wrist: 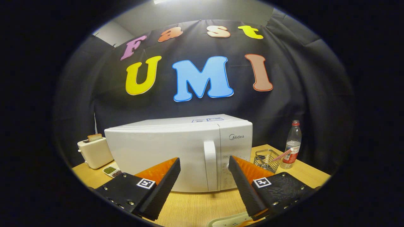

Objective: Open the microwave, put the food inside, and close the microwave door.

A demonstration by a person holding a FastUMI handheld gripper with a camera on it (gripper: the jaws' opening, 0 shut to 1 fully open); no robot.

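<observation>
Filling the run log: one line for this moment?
microwave door shut | gripper open, empty, facing door handle | opening not yet begun

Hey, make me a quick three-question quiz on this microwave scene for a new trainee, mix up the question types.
1. True or false: the microwave door is closed.
2. What sticks up out of the toaster? A) a slice of bread B) a spoon C) a cup
3. Fill in: the claw is ____, with the door handle just beyond the gap between its fingers.

Key
1. True; the door sits flush with the front.
2. A; the bread stands in the slot.
3. Open; the fingers are spread apart, touching nothing.
</observation>
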